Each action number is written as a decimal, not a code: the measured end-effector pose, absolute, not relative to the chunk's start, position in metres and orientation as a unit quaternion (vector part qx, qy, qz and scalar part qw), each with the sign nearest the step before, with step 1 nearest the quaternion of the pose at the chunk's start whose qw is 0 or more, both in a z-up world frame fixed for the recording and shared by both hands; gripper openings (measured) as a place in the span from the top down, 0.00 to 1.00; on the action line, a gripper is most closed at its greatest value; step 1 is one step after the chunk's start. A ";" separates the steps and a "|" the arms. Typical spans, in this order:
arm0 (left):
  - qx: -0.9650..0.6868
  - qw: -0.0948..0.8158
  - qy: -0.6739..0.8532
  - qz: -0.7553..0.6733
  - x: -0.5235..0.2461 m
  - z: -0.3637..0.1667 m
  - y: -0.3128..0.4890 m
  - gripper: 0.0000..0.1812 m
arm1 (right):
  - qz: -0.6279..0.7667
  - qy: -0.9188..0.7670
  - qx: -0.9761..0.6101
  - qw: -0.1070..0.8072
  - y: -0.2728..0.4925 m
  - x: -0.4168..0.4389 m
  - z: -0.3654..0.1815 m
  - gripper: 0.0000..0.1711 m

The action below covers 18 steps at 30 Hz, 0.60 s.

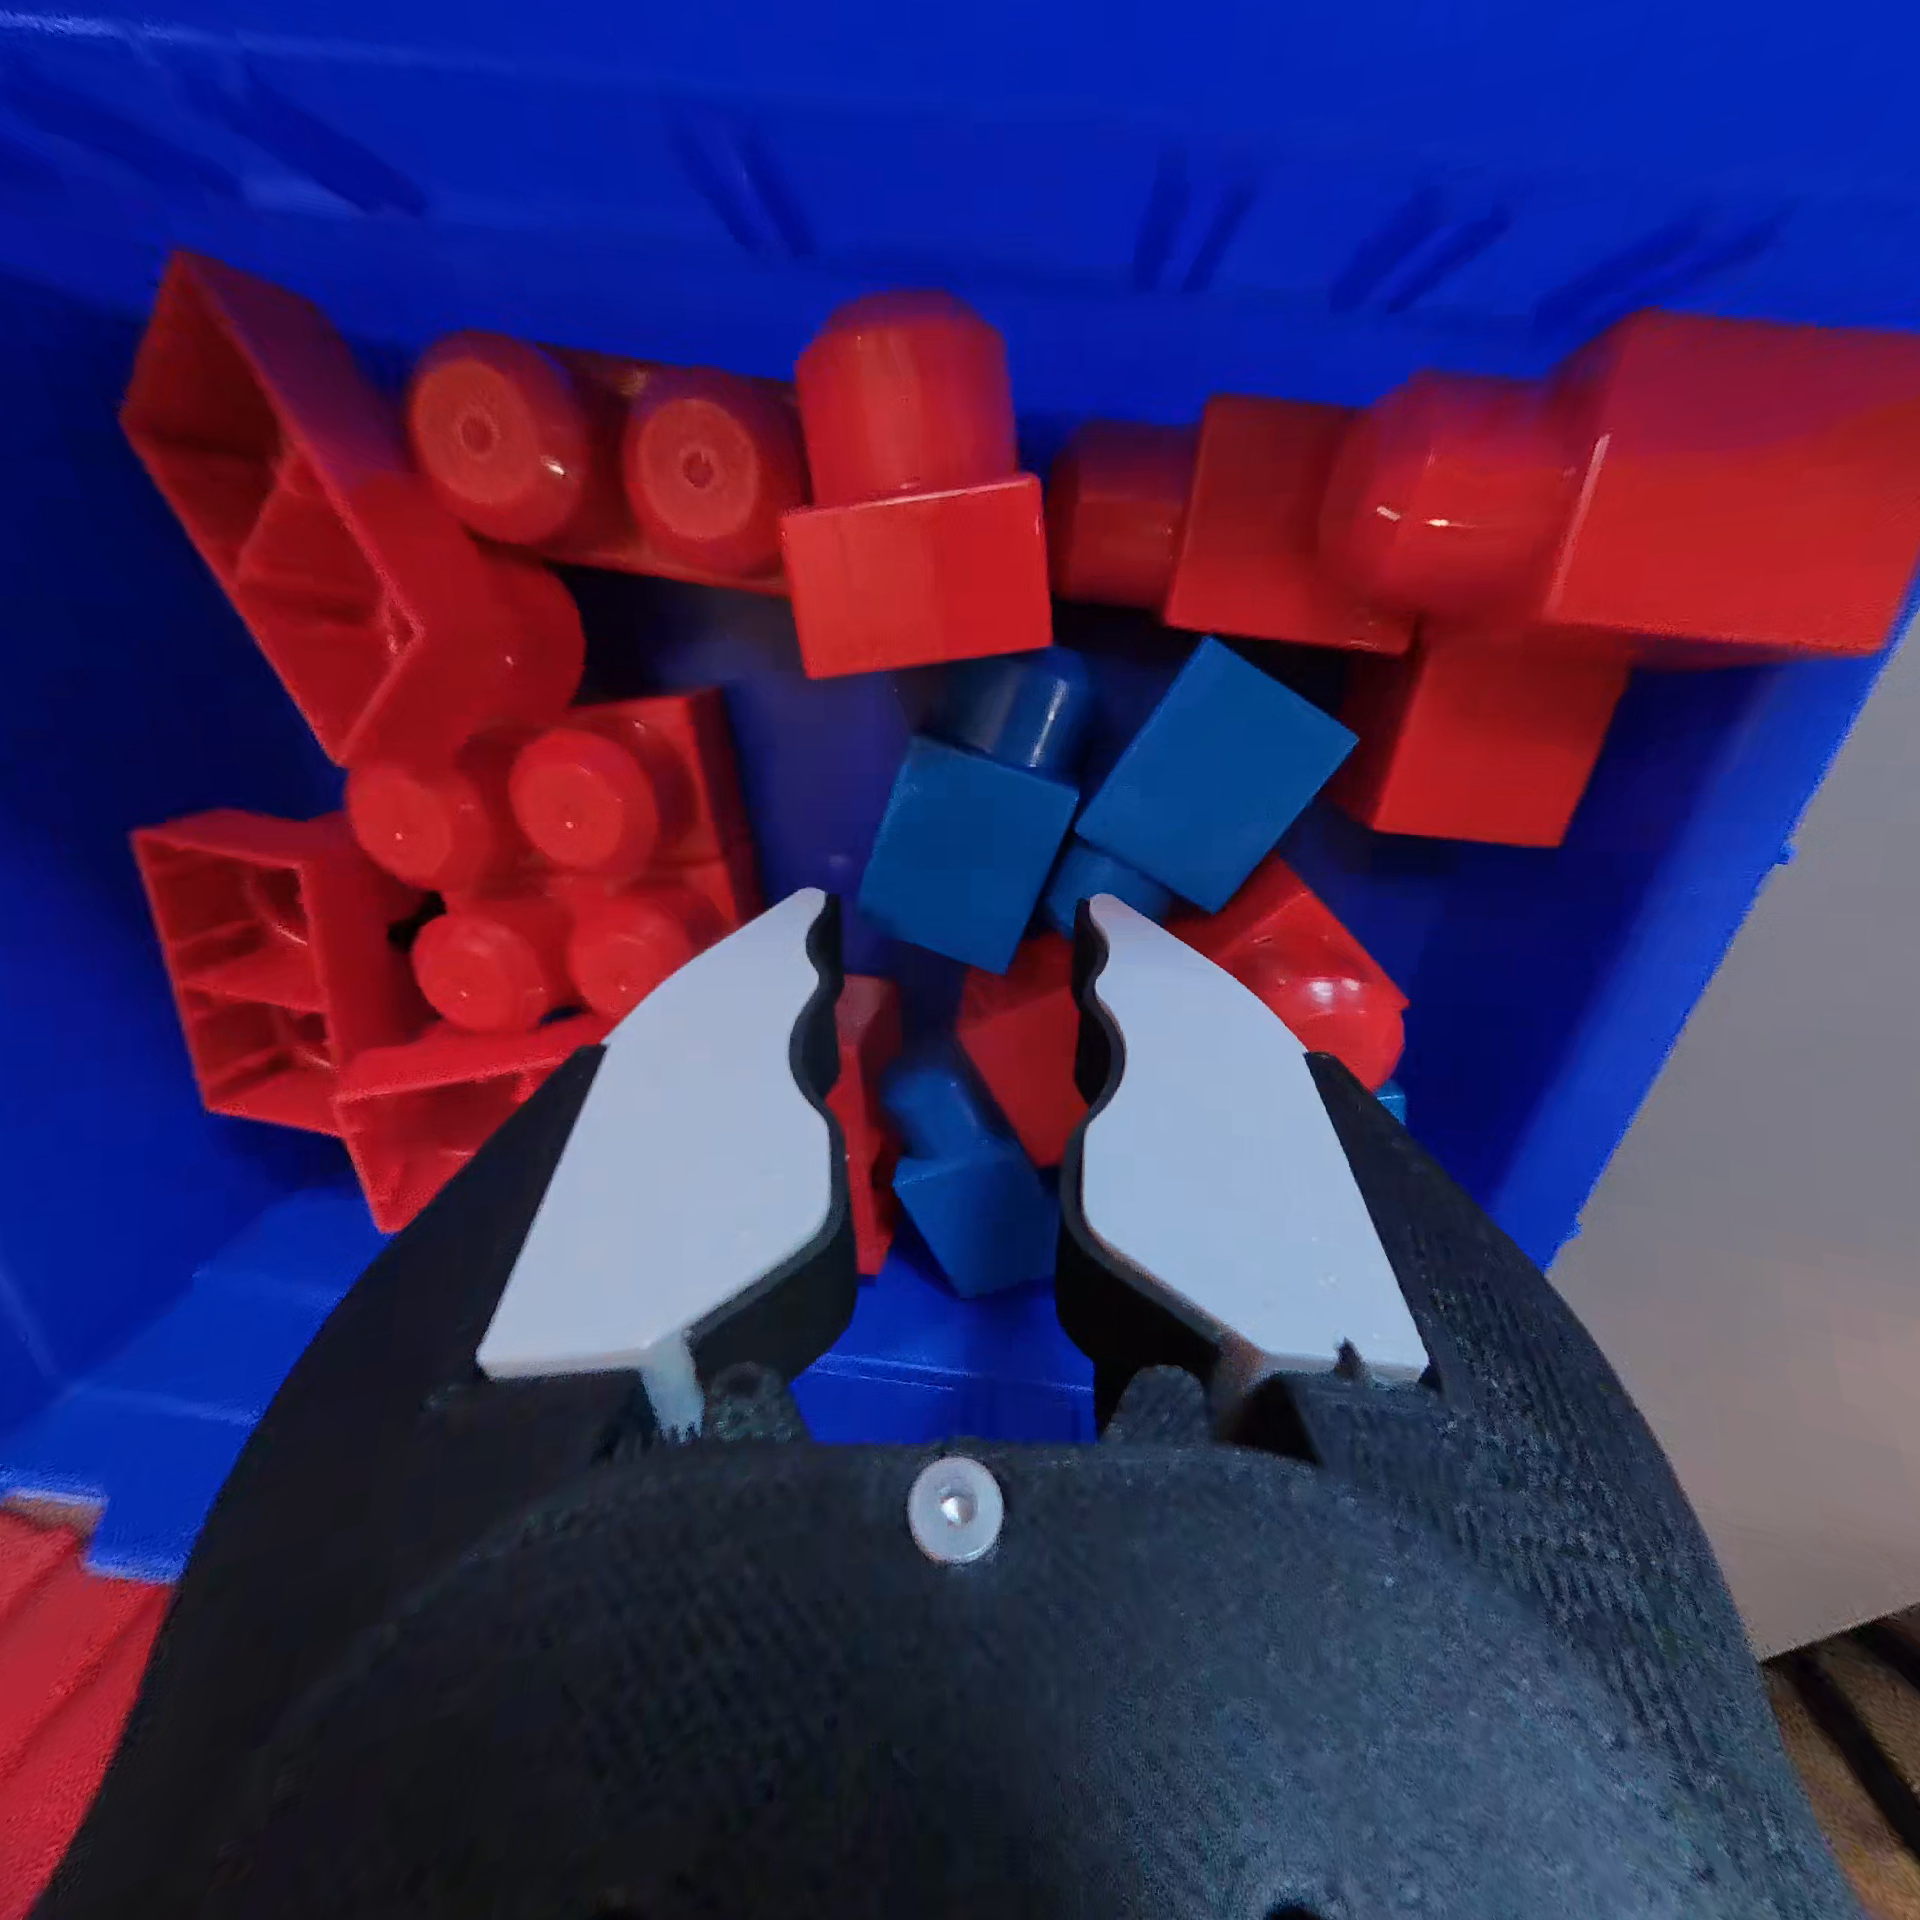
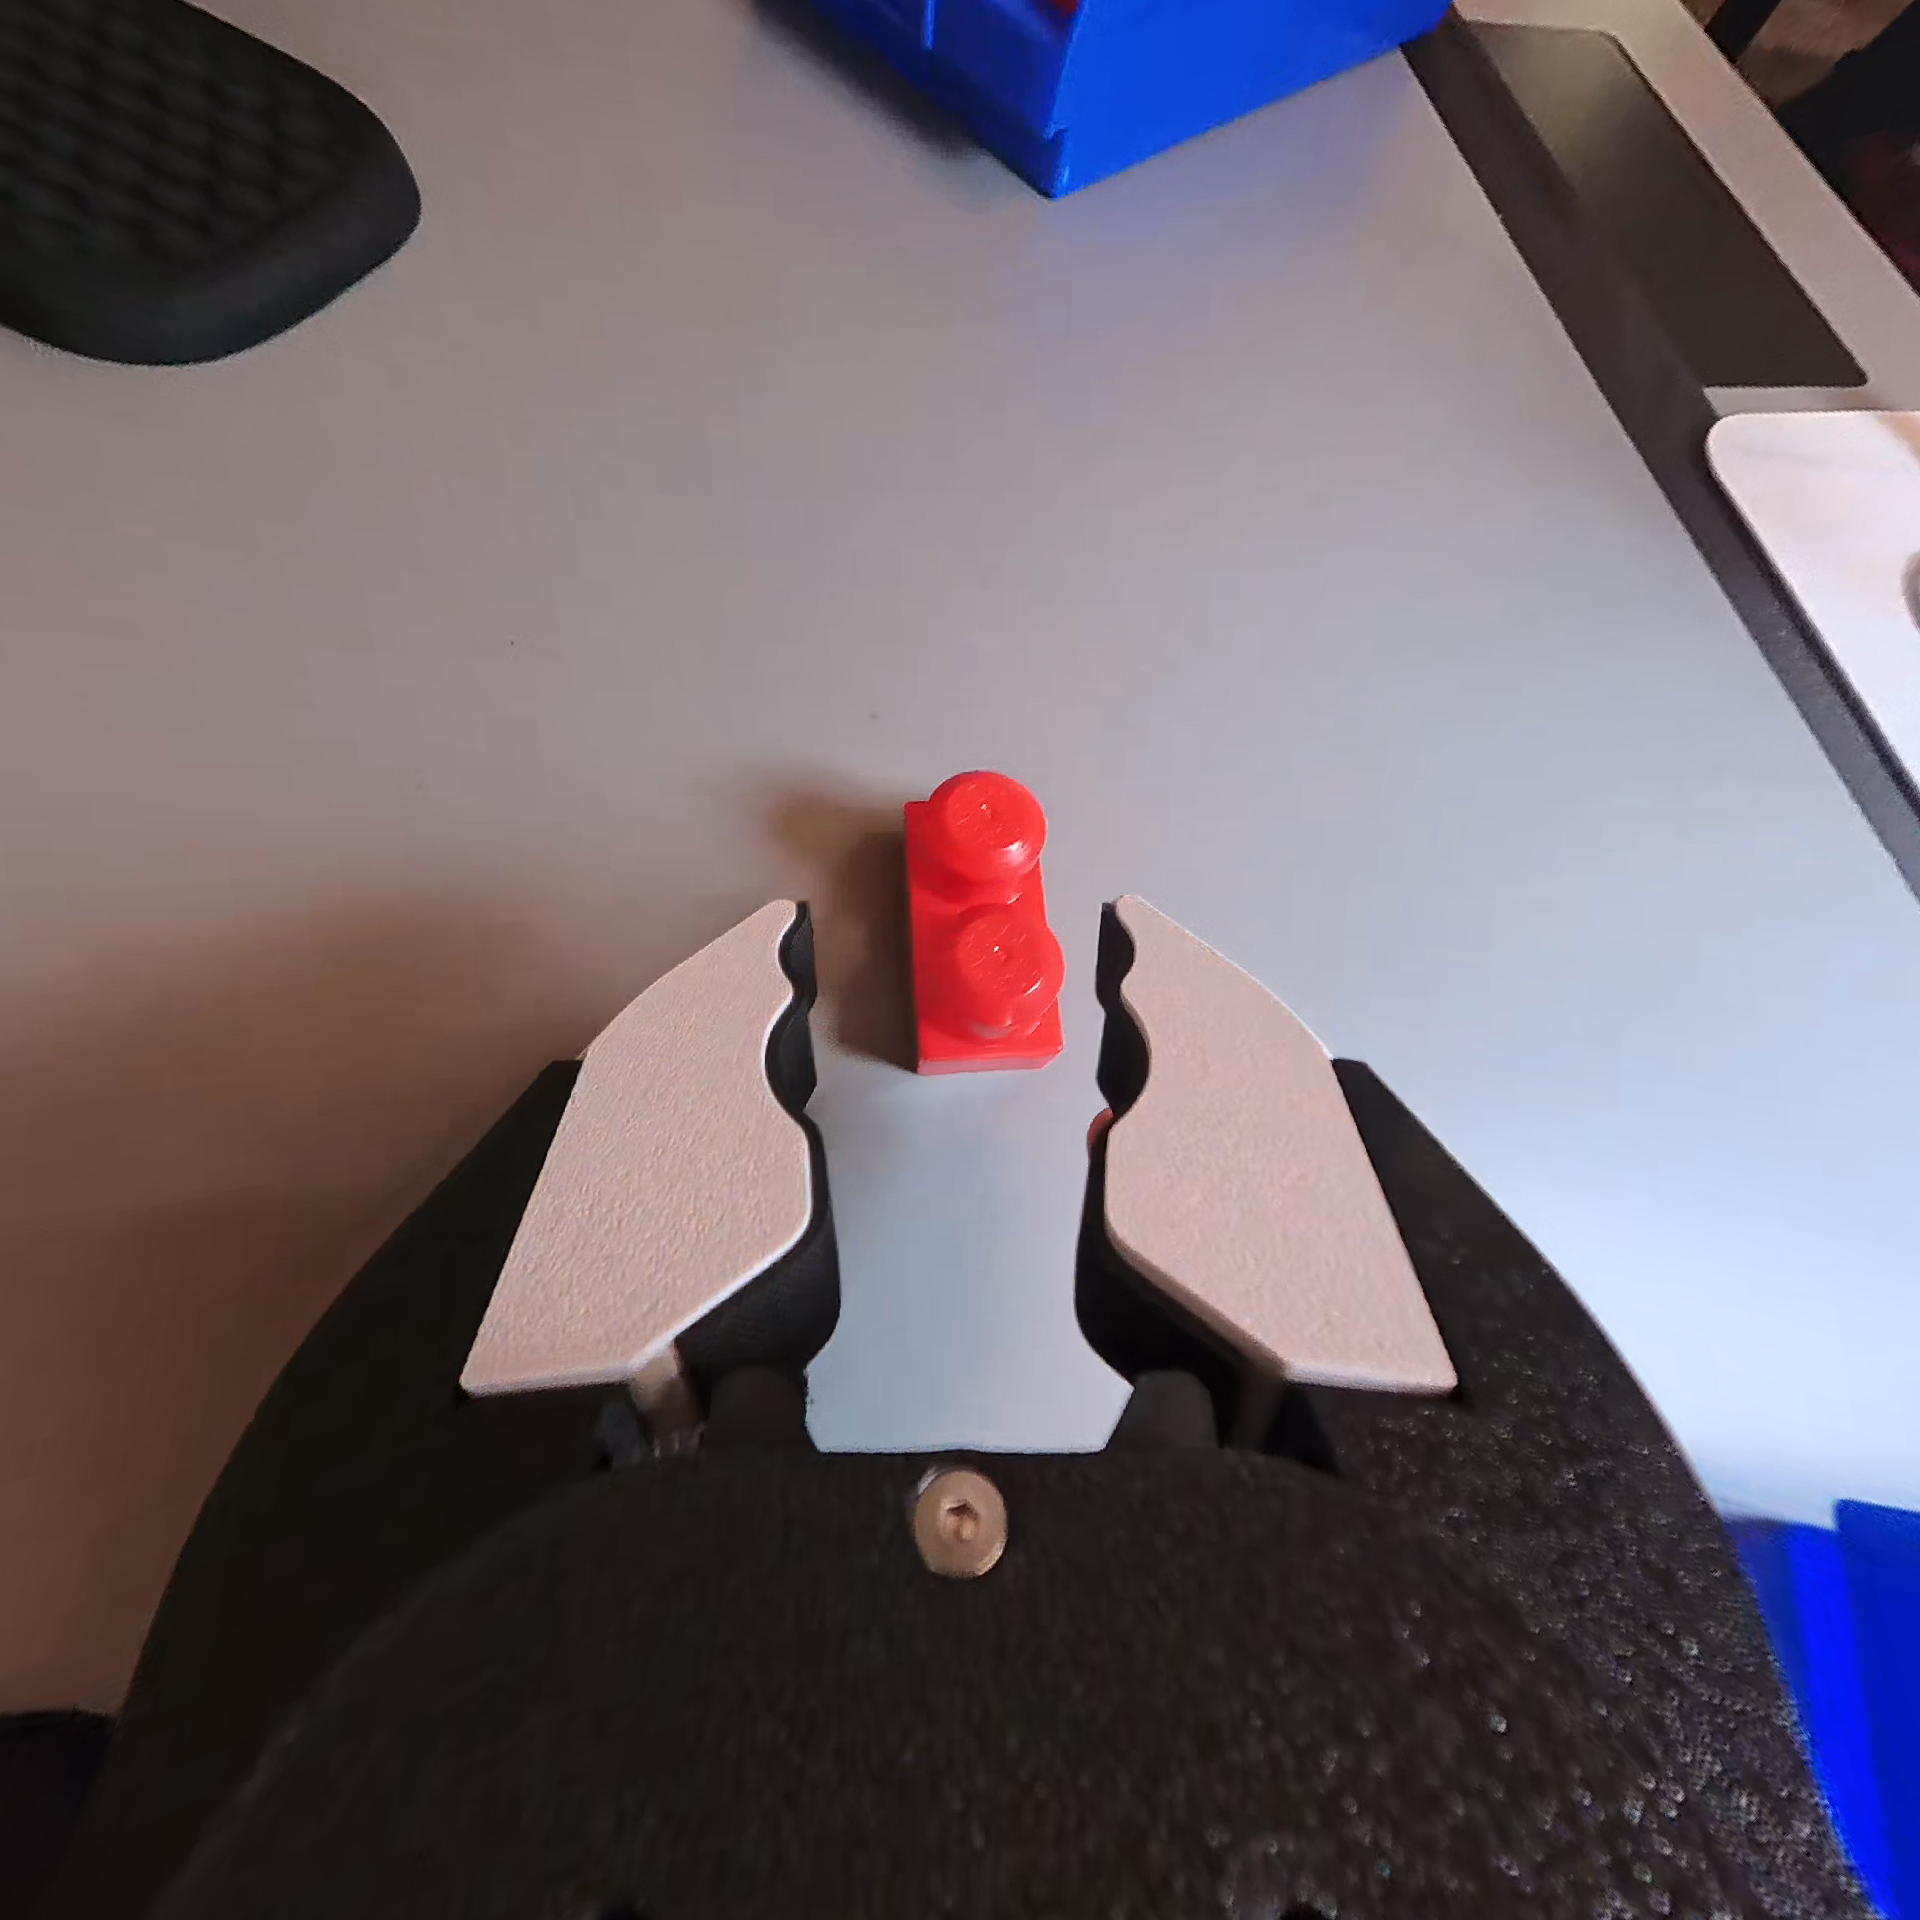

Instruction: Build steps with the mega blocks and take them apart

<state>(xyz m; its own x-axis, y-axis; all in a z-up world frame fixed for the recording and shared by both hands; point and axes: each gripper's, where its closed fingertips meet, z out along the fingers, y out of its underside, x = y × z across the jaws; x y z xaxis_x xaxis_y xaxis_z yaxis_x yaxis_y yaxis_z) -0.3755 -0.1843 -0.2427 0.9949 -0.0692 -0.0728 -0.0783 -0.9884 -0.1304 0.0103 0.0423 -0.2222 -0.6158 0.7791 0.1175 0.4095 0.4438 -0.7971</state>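
In the left wrist view my left gripper [image 1: 956, 914] is open and empty, hovering over a blue bin [image 1: 935, 156] filled with several red mega blocks [image 1: 920, 571] and a few dark blue ones [image 1: 961, 868]. A dark blue single-stud block lies just beyond the fingertips. In the right wrist view my right gripper [image 2: 956, 920] is open, with a red two-stud block [image 2: 985, 940] standing on the grey table [image 2: 935, 520] between its fingertips, untouched by either finger.
A corner of the blue bin [image 2: 1091, 83] sits at the far side of the table. A black padded object [image 2: 177, 177] lies at the far left. A dark strip [image 2: 1621, 208] and a white board [image 2: 1839, 540] run along the right edge. Another blue piece [image 2: 1849, 1714] shows at the bottom right. My hands' fingertips stand some 45 cm from each other. To reach the blue piece [image 2: 1849, 1714] in a straight line is about 20 cm for my right fingers, about 60 cm for my left.
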 end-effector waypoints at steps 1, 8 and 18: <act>-0.997 0.047 0.054 0.042 -0.379 -0.246 -0.185 0.76 | 0.383 -0.812 -0.369 0.241 0.043 0.012 -0.224 0.70; -0.991 -0.008 0.111 0.072 -0.382 -0.262 -0.183 0.79 | 0.399 -0.799 -0.378 0.244 0.044 0.011 -0.221 0.72; -0.847 0.503 0.170 0.008 -0.216 -0.102 -0.101 0.79 | 0.479 -0.735 -0.383 0.289 0.029 -0.006 -0.172 0.73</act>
<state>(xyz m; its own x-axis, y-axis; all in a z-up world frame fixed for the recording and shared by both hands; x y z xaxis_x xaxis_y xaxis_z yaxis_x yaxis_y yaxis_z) -0.2159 -0.1007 -0.1019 0.9423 -0.2800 -0.1836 -0.2952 -0.4357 -0.8503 -0.0063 0.0293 -0.1717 -0.5398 0.8398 0.0590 0.2857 0.2486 -0.9255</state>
